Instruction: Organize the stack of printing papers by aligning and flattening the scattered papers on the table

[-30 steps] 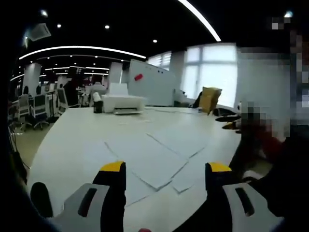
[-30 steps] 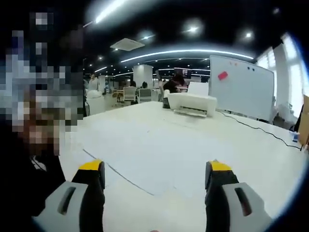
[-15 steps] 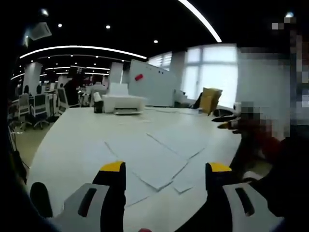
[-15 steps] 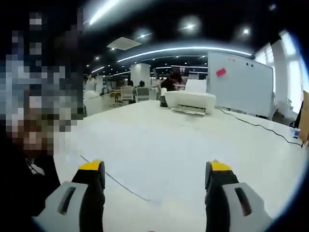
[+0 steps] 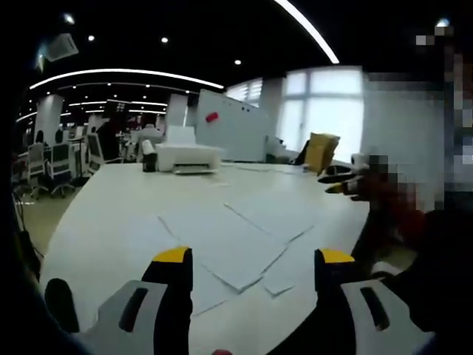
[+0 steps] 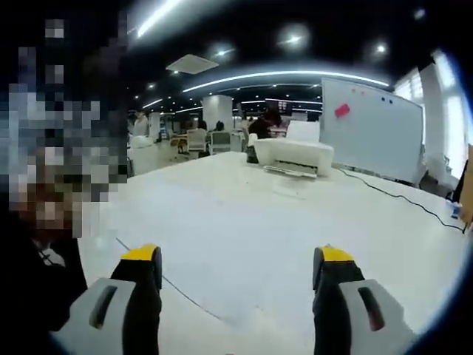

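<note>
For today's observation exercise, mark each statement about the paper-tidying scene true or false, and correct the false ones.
1. The papers lie scattered and overlapping on the table. True.
2. The left gripper is shut on a sheet. False: its jaws stand apart, holding nothing.
3. A white printer sits at the table's far end. True.
4. The right gripper is shut. False: its jaws are open.
5. A whiteboard stands behind the printer. True.

right gripper (image 5: 334,180) now higher and further left in the left gripper view than a second ago, right gripper view swung slightly, paper edge (image 6: 188,297) on the table (image 6: 244,222) now lower left, printer (image 6: 293,155) barely shifted
</note>
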A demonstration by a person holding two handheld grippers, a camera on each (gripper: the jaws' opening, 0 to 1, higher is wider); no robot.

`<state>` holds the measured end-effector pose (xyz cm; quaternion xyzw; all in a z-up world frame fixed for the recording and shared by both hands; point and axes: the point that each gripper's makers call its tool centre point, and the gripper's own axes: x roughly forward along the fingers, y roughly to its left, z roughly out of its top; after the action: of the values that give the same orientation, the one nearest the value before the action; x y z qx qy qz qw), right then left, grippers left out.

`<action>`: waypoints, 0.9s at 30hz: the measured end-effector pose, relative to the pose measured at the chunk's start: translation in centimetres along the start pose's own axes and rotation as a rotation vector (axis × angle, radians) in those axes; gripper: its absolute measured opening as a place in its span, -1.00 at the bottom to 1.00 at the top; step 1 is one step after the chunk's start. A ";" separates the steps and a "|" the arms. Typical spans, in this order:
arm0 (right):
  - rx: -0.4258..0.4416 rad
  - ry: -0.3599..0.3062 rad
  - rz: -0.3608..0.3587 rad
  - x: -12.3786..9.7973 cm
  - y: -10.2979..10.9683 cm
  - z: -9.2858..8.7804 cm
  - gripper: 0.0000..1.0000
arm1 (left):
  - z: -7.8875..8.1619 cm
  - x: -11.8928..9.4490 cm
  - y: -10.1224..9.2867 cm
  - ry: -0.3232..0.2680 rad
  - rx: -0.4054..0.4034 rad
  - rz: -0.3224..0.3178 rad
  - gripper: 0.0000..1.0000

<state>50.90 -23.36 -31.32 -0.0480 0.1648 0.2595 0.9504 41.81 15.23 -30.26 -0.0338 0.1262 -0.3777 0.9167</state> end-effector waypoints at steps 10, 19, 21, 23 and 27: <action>-0.019 0.001 0.018 1.2 0.3 0.9 0.56 | -0.1 0.0 -0.1 -0.002 -0.002 -0.004 0.40; -0.032 0.018 -0.001 2.1 -0.8 1.2 0.56 | -0.6 -0.3 0.4 -0.002 -0.015 0.001 0.39; -0.028 0.019 -0.003 2.4 -1.0 1.2 0.55 | -0.4 -0.4 0.5 -0.006 -0.016 0.005 0.39; -0.027 0.021 -0.008 2.8 -1.1 1.2 0.55 | -0.3 -0.6 0.7 -0.011 -0.017 0.008 0.39; -0.018 0.023 -0.010 3.4 -1.5 1.1 0.54 | -0.3 -0.6 0.8 -0.009 -0.017 0.009 0.39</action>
<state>54.75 -22.80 -31.45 -0.0602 0.1731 0.2555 0.9493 41.86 16.17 -30.58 -0.0426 0.1252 -0.3722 0.9187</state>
